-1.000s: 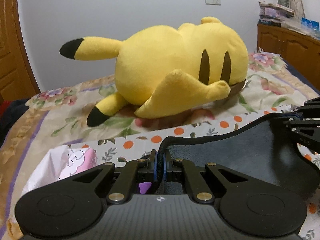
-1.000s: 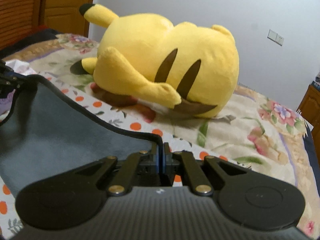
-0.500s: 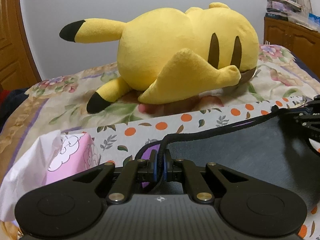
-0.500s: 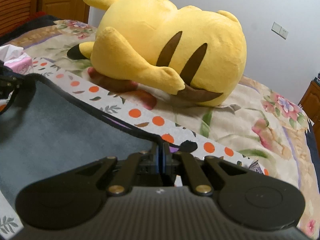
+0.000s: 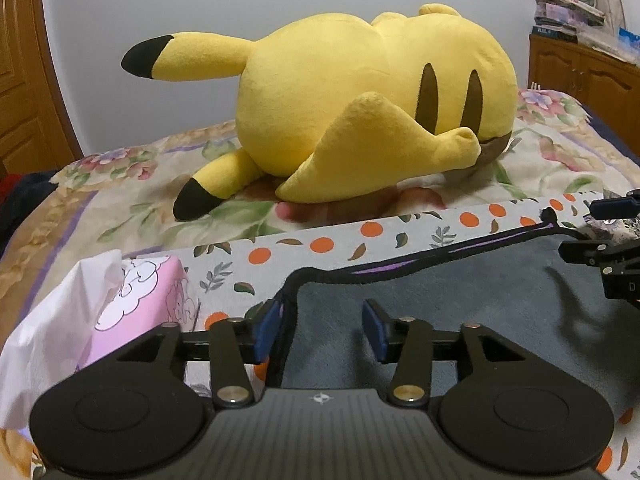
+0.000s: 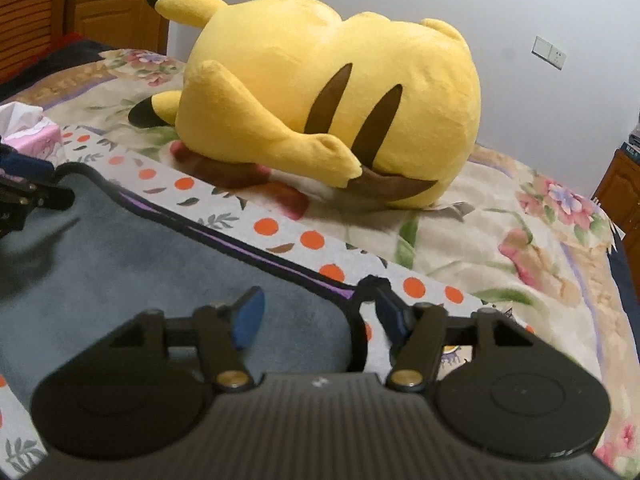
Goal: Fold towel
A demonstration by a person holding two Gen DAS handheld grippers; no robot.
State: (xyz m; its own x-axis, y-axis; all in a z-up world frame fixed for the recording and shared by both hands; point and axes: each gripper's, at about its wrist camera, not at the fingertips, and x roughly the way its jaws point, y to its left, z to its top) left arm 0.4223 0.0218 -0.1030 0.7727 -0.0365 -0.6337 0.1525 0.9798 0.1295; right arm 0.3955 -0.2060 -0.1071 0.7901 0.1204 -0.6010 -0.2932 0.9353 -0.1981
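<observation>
A grey towel with a black hem lies folded flat on an orange-dotted cloth on the bed; a purple strip of its lower layer shows along the far edge. My left gripper is open over the towel's far left corner, its blue pads apart and holding nothing. In the right wrist view the towel lies below my right gripper, which is open over the far right corner. Each gripper shows at the edge of the other's view.
A big yellow Pikachu plush lies on the floral bedspread just beyond the cloth. A pink tissue box sits left of the towel. A wooden cabinet stands at the right, a door at the left.
Both grippers carried the towel's edge forward and down onto the cloth, then opened and let it go. The towel now lies flat.
</observation>
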